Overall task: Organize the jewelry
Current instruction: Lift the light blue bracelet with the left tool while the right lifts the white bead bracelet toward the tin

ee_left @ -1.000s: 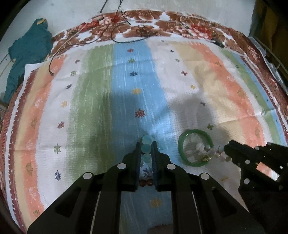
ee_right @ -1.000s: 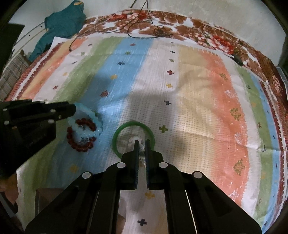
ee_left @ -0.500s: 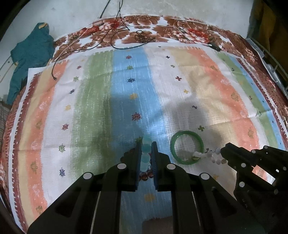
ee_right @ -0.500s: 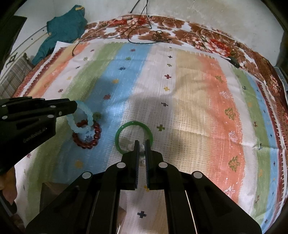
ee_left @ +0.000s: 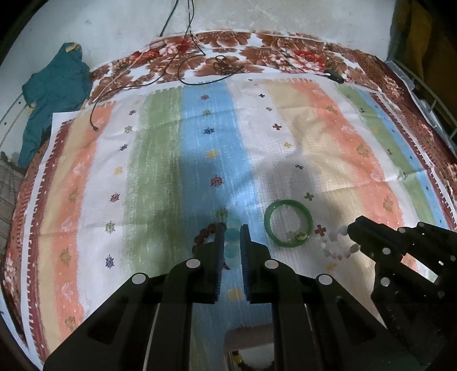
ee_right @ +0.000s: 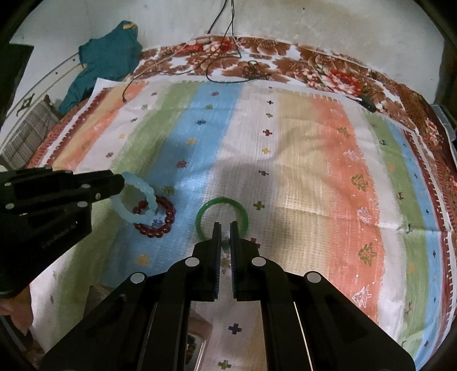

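Left gripper (ee_left: 230, 241): pinching pale blue bead bracelet (ee_right: 134, 199) (light, slippery; grip across beads)
Right gripper (ee_right: 225, 237): pinching white bead bracelet (ee_left: 332, 248); floppy

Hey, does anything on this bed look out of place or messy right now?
Mostly tidy. A loose black cable trails across the flowered sheet at the far edge, and a teal garment lies crumpled in the far left corner. The green bangle and red bead bracelet lie flat on the striped cloth.

wall (ee_left: 285, 22): pale, stained | striped cloth (ee_left: 160, 171) over floral sheet (ee_left: 257, 48) | teal garment (ee_right: 108, 57) by wall
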A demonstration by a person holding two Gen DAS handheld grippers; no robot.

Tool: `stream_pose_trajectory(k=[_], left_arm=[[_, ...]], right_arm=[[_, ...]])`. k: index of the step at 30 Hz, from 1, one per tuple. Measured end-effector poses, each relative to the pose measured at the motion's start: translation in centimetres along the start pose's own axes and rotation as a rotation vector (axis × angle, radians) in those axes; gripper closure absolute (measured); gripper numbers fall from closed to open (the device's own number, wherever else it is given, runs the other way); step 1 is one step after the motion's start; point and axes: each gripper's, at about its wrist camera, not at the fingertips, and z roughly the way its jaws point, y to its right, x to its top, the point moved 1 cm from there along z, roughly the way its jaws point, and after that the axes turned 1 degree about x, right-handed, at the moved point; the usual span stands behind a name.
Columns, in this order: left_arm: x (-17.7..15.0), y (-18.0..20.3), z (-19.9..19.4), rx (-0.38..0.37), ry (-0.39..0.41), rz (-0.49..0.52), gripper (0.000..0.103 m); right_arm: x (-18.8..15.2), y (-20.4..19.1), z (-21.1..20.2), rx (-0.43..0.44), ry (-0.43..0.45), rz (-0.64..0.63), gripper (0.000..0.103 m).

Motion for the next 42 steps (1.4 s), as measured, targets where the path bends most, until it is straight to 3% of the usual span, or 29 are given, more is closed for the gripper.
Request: stream_pose_trajectory(k=[28,42], left_arm=[[-6.0,0.8,-7.5,-0.071,0.064,-0.049,0.092],[-8.5,1.4,-10.2,-0.091,0.094,-0.034,0.092]], right_arm=[[-4.0,-2.2,-7.9,0.073,0.092,-0.007,0.096],[-6.9,-2.8,-9.2,0.075,0.078,-0.027,0.096]])
